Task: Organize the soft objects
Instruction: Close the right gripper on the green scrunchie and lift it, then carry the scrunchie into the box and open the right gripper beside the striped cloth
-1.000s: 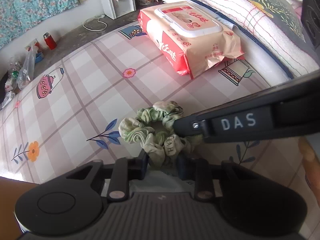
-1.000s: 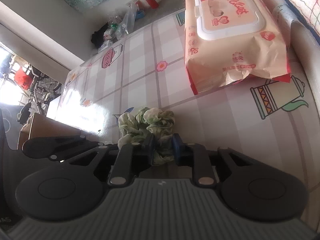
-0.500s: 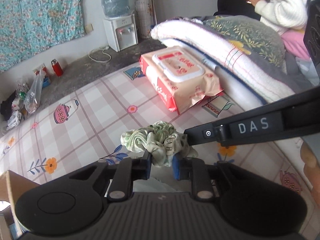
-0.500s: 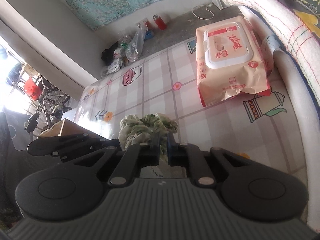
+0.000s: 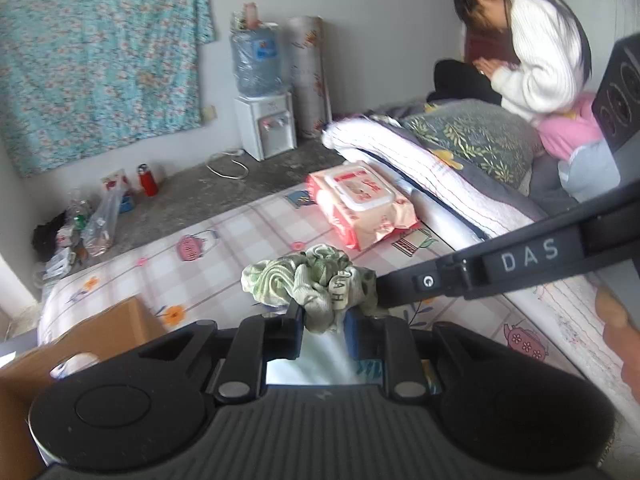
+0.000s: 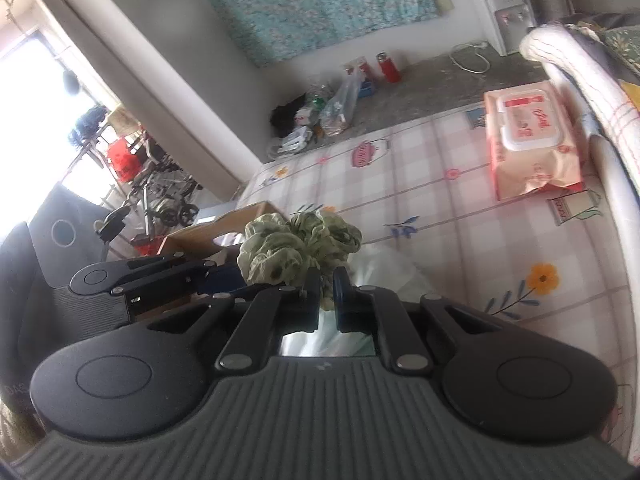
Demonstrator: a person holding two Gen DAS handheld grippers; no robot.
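A green mottled fabric scrunchie point(image 5: 310, 280) hangs in the air above the checked mat. My left gripper point(image 5: 322, 322) is shut on its near side. My right gripper point(image 6: 327, 296) is shut on its other side, and the scrunchie shows bunched above its jaws in the right wrist view point(image 6: 298, 246). The right gripper's black arm marked DAS point(image 5: 520, 264) comes in from the right in the left wrist view. The left gripper's body point(image 6: 132, 280) shows at the left of the right wrist view.
A brown cardboard box point(image 5: 92, 336) stands at the lower left, also in the right wrist view point(image 6: 216, 230). A pink wet-wipes pack point(image 5: 360, 202) lies on the mat point(image 5: 224, 256) beside folded bedding point(image 5: 436, 168). A person in white point(image 5: 536, 52) sits behind.
Both grippers have lifted the scrunchie off the mat and raised it well up. The views have drawn back, and the cardboard box has come into view at the left.
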